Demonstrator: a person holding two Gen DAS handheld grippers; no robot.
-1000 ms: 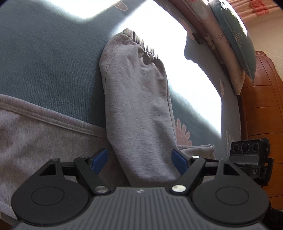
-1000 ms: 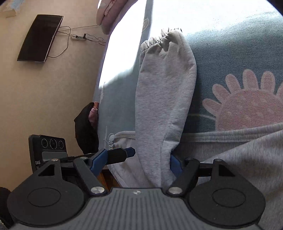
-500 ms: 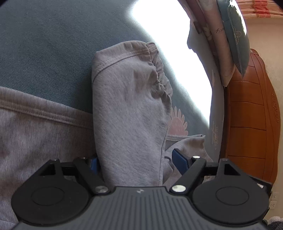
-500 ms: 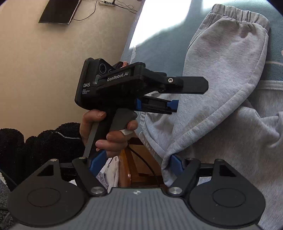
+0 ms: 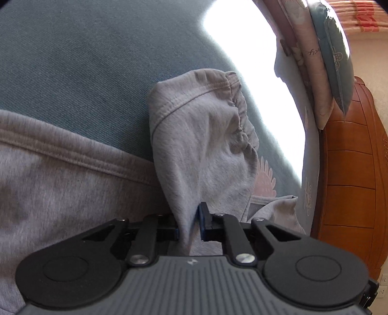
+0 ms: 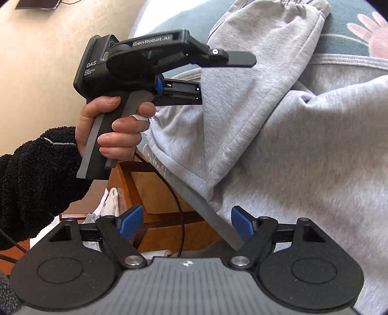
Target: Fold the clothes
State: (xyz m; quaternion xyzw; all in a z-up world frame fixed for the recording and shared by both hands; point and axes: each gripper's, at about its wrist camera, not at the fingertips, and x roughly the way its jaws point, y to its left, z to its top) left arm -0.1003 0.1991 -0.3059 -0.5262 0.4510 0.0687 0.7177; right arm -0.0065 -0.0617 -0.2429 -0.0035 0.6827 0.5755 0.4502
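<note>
My left gripper [image 5: 189, 224] has just snapped shut on the grey sweatshirt sleeve [image 5: 201, 145]; a second ago its jaws stood wide either side of the cloth, now the fabric is pinched into a narrow tuck between the blue pads. So the sleeve is secured, and I judge the next step is swinging it in over the sweatshirt body [image 6: 315, 169].

My right gripper [image 6: 186, 224] has slid sideways off the sleeve and is released, nothing between its pads, only the bed edge and a black cable [image 6: 180, 218] below. From it I see the left hand [image 6: 109, 130] on the handle and the sleeve drawn up, cuff [image 6: 300, 7] far end.

The garment lies spread on a teal bedsheet [image 5: 84, 60] with pink flower print. Pillows [image 5: 325, 60] lean on the wooden headboard [image 5: 349, 169], well apart. Nothing blocks the fold; the sleeve hangs bunched, might land creased.
</note>
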